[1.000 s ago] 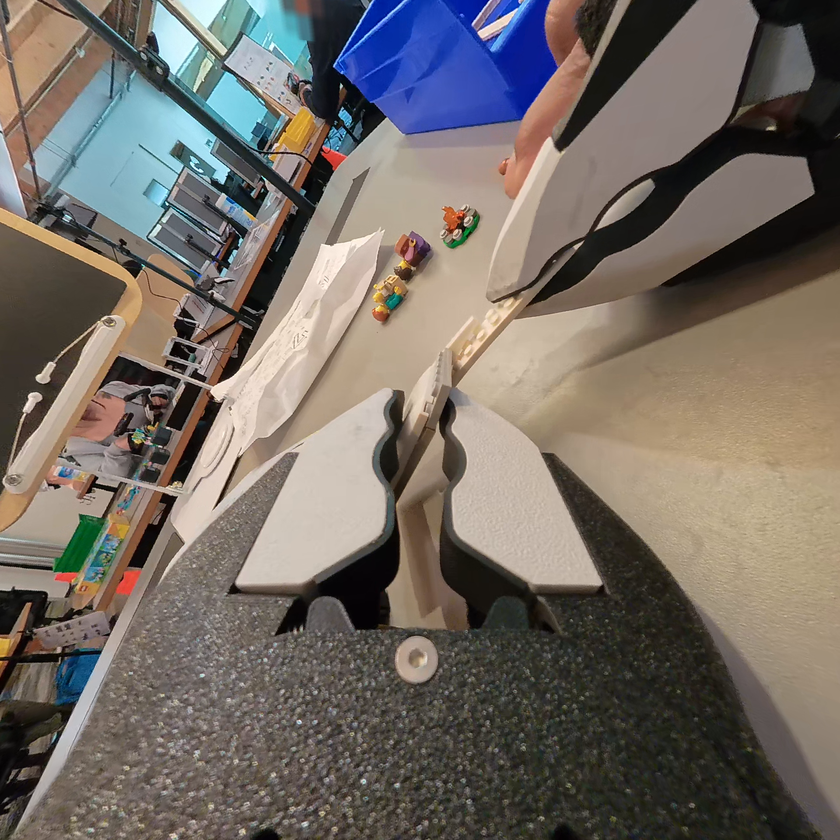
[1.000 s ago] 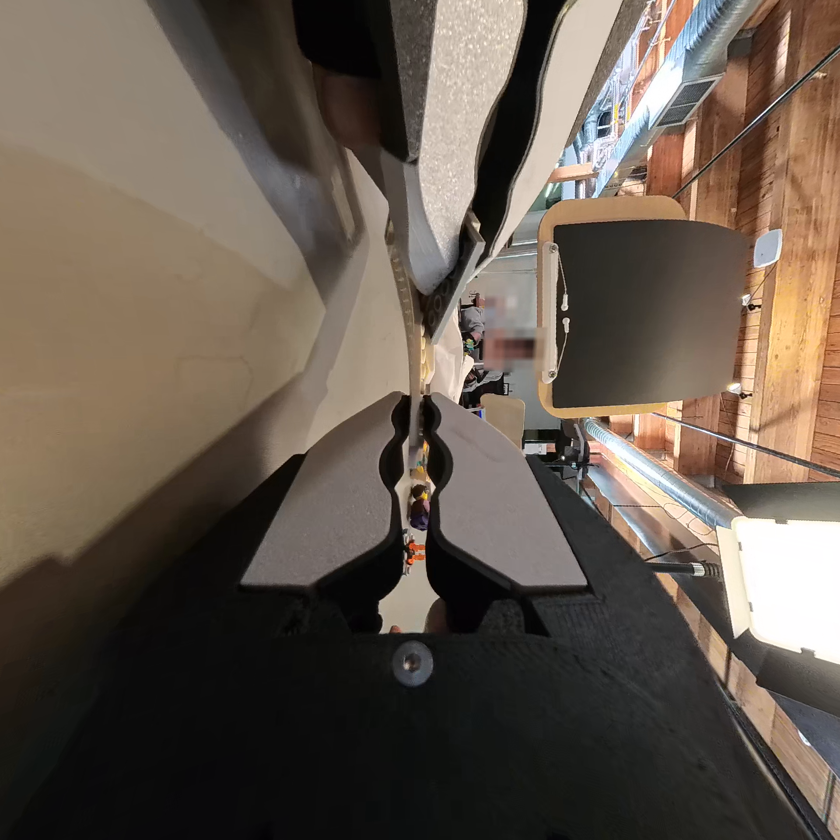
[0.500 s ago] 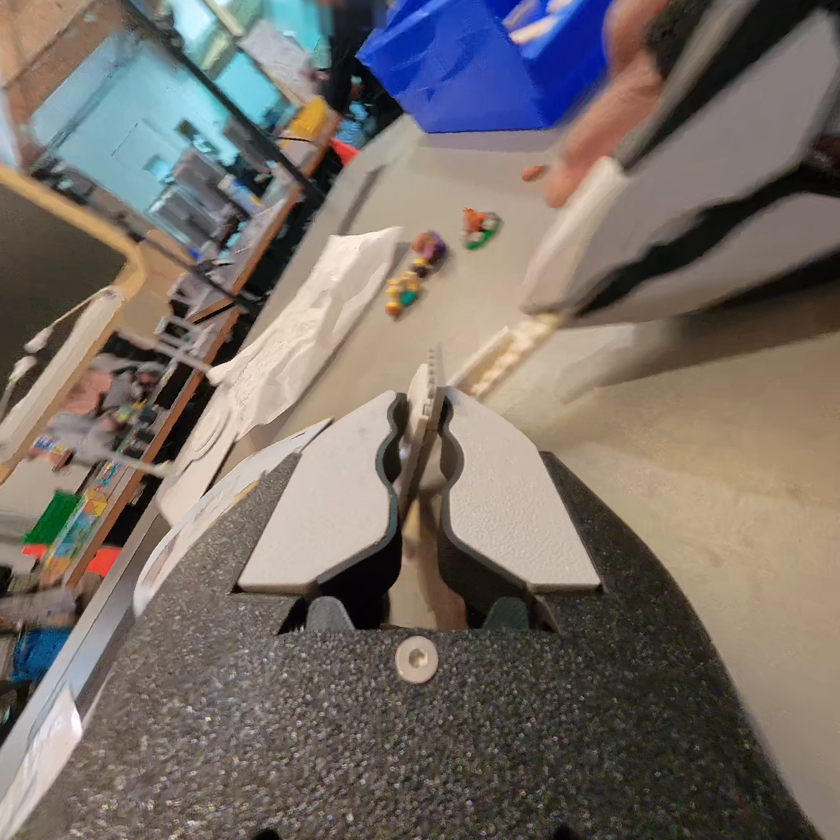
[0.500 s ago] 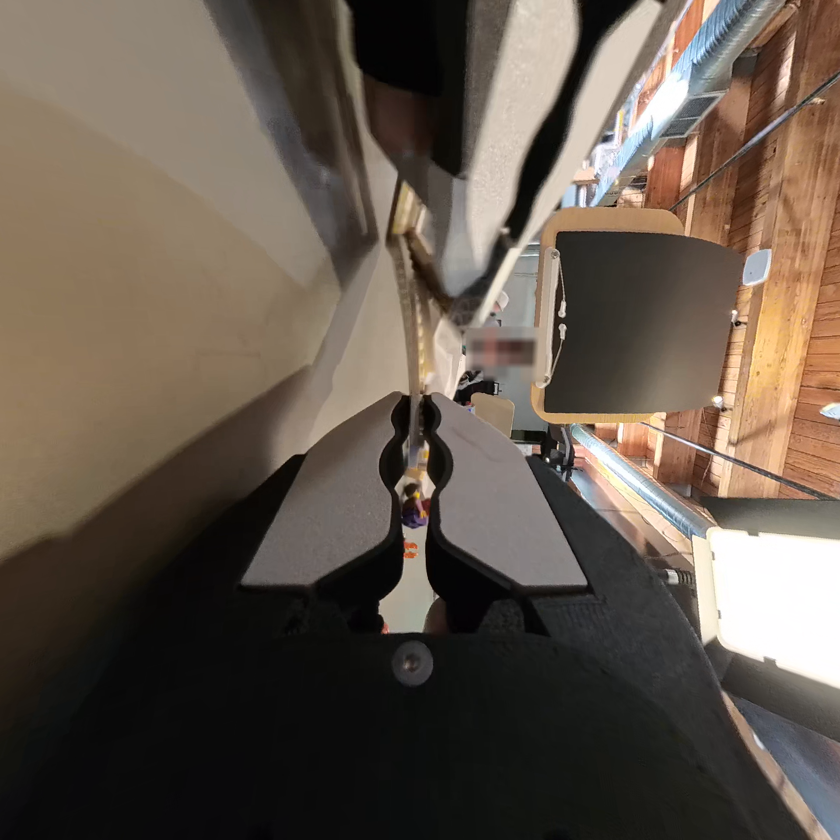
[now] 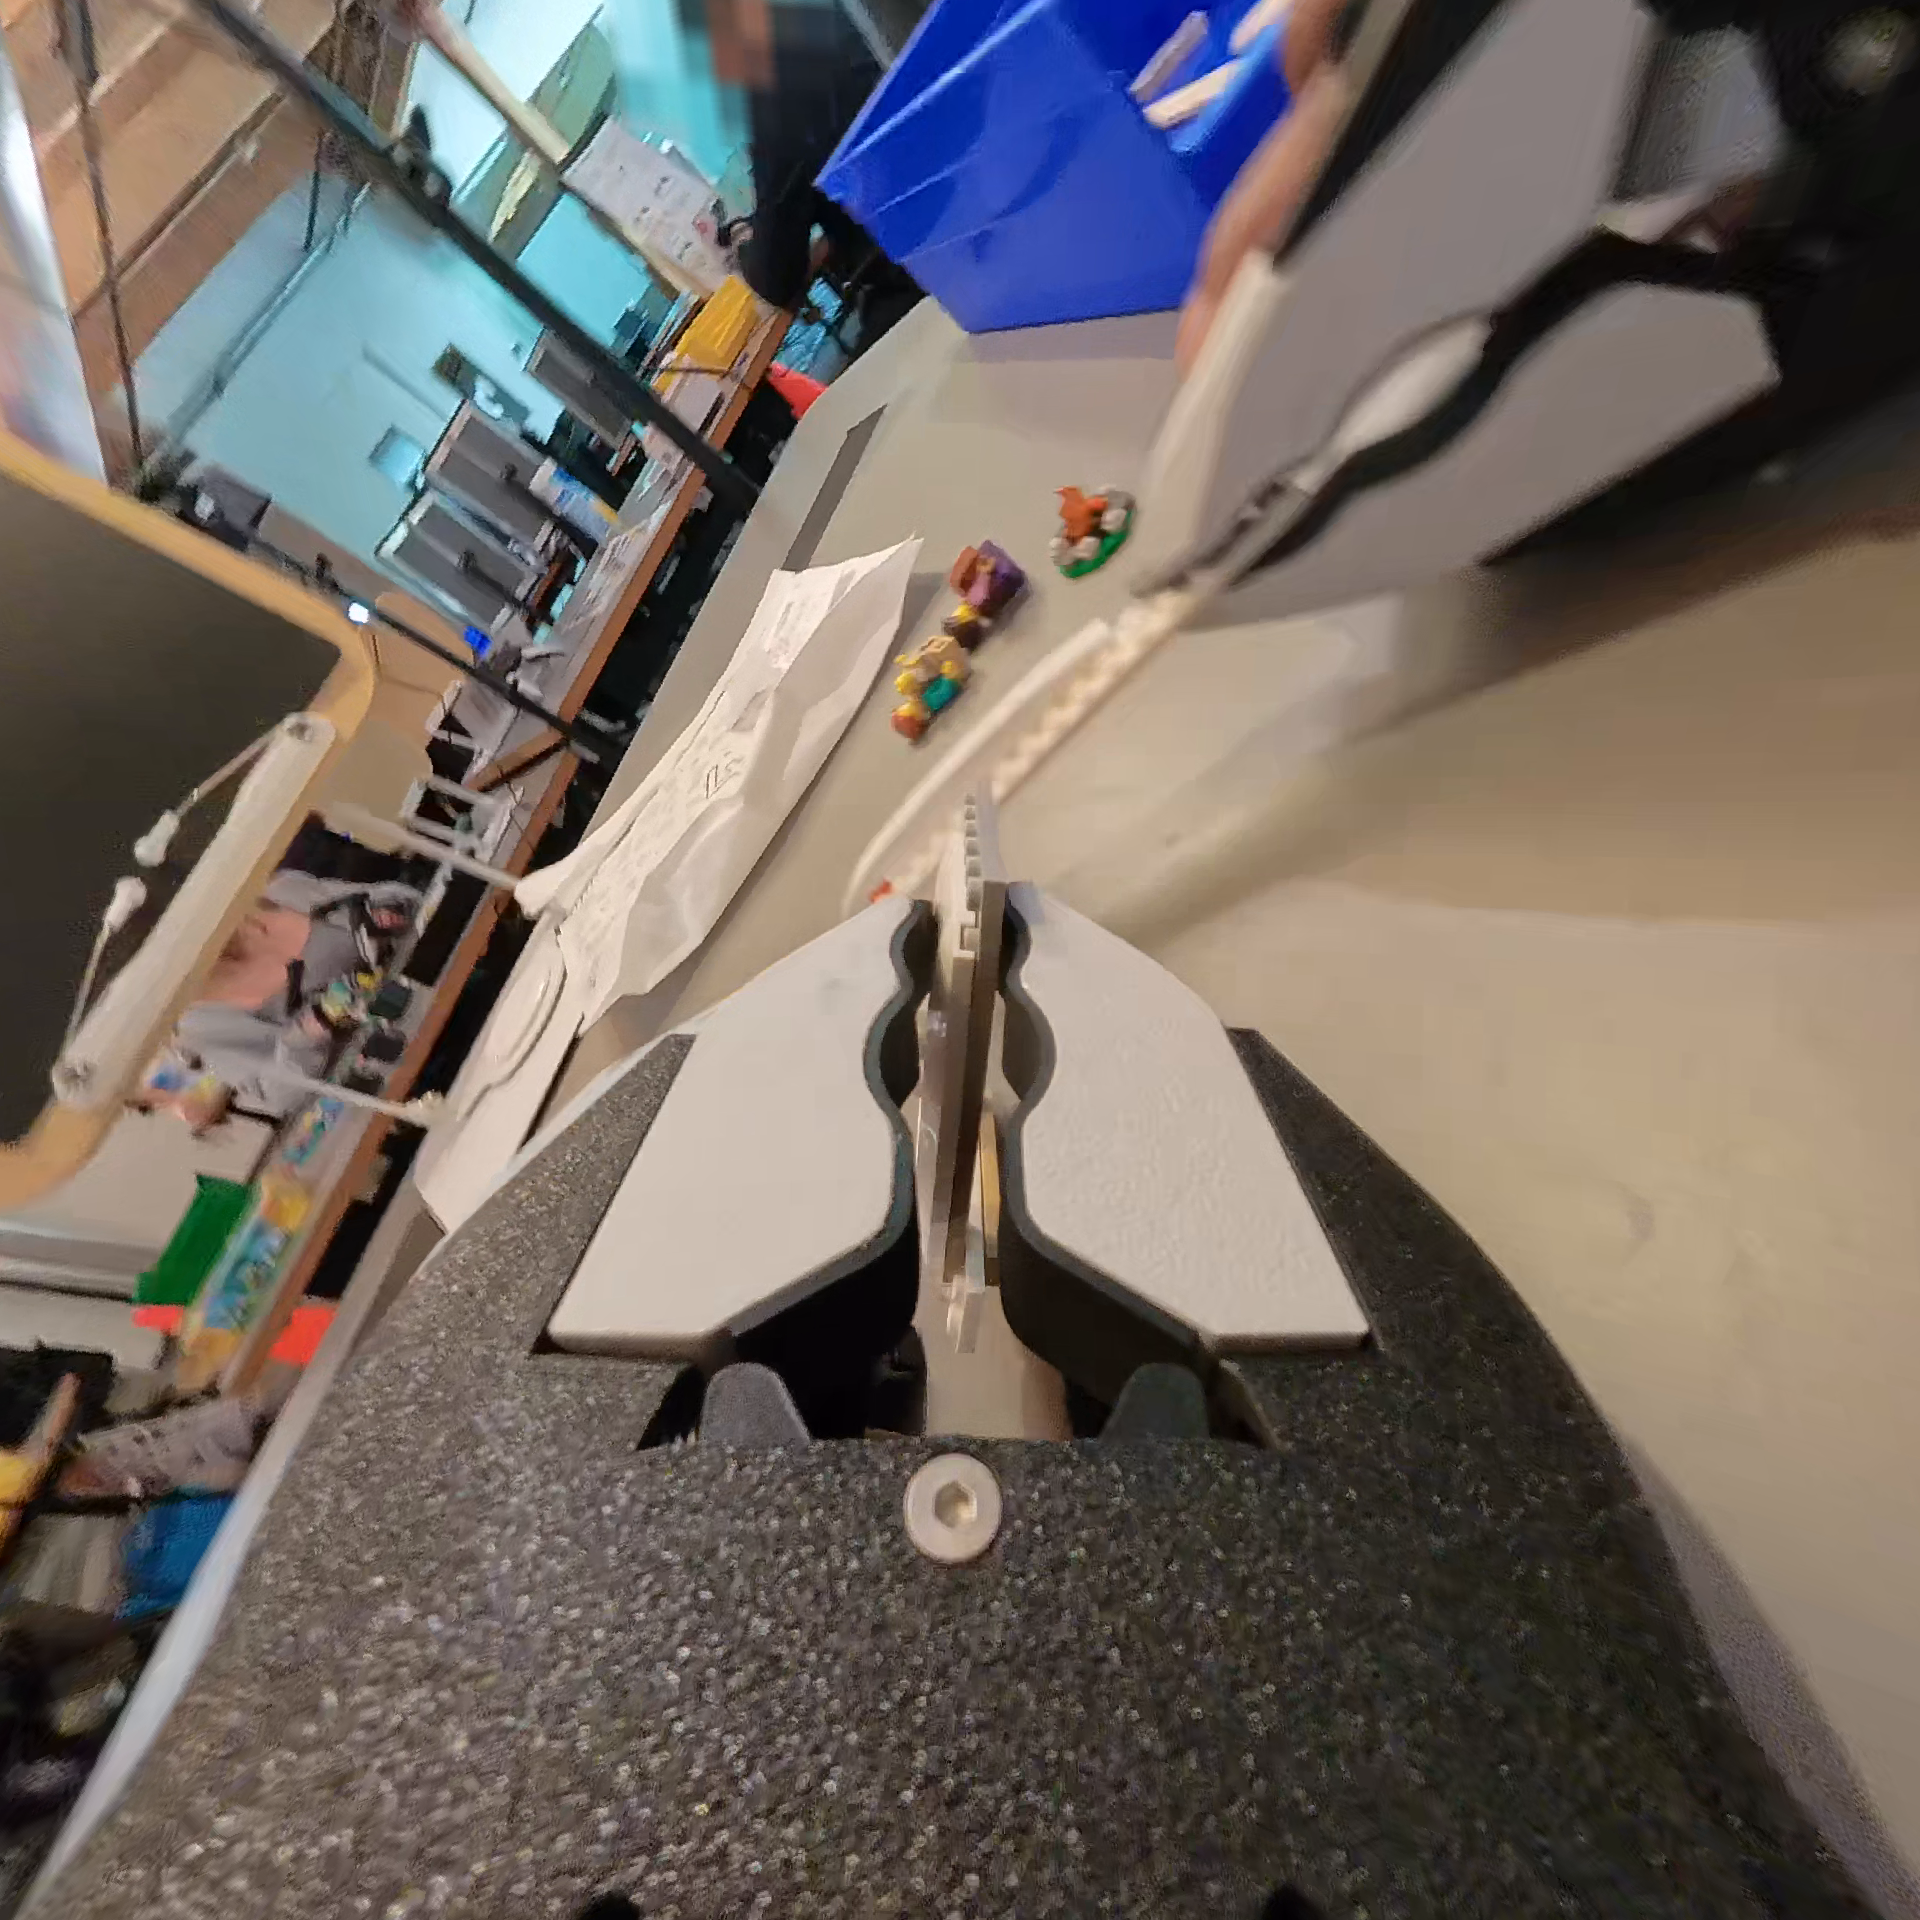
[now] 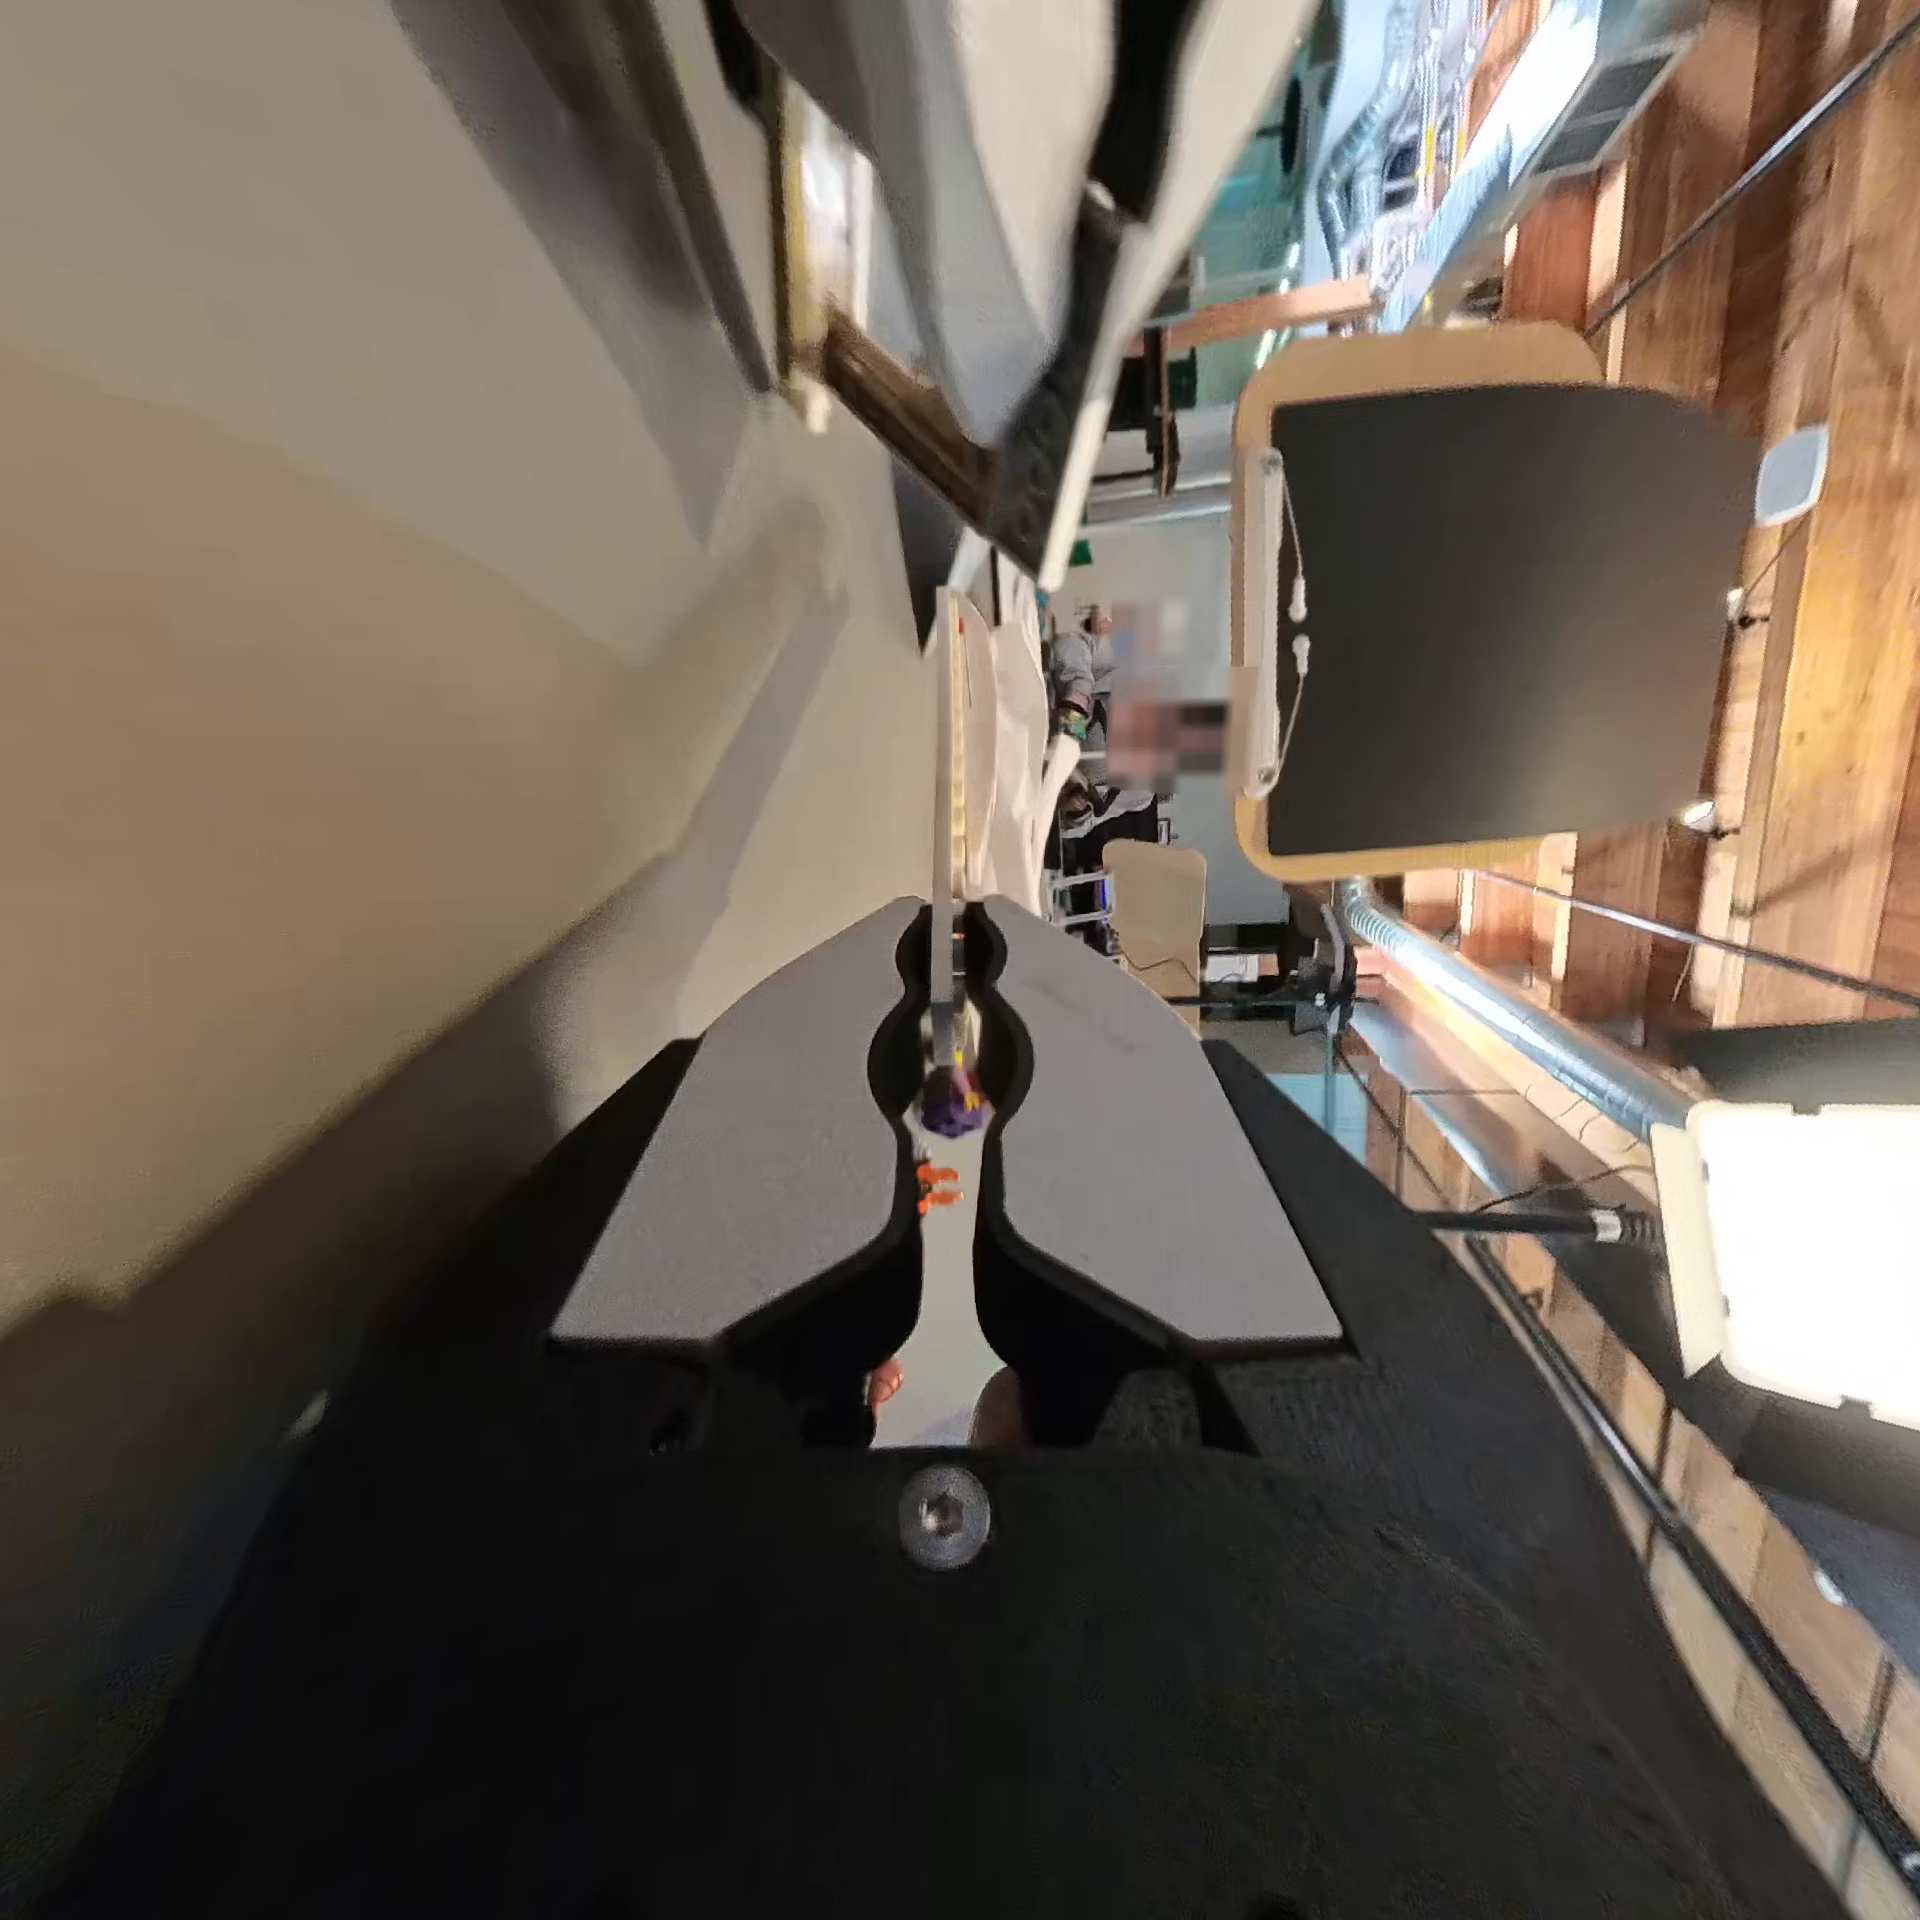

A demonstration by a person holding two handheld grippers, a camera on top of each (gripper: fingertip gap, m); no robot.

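Note:
My left gripper (image 5: 961,914) is shut on a small stack of thin studded plates (image 5: 971,862), white and tan, held edge-on just above the grey table (image 5: 1507,1091). My right gripper (image 6: 948,914) is shut on a long white studded plate (image 6: 945,769), seen edge-on and pointing away from me. In the left wrist view that long plate (image 5: 1049,696) runs from the right gripper (image 5: 1195,566) down towards my left fingertips. In the right wrist view the left gripper (image 6: 1029,436) hangs just past the long plate's far end with its brownish plate (image 6: 904,416).
Three small toy figures lie on the table: an orange one on a green base (image 5: 1091,525), a purple one (image 5: 987,582) and a yellow-teal one (image 5: 930,686). A paper sheet (image 5: 748,748) lies left of them. A blue bin (image 5: 1039,177) stands at the back. The gap from one gripper's tips to the other's is roughly 8 cm.
The small stack has turned from tilted to edge-on in my left grasp and the pads have closed slightly on it. The two grippers have drawn a little apart; the right still grips the long plate.

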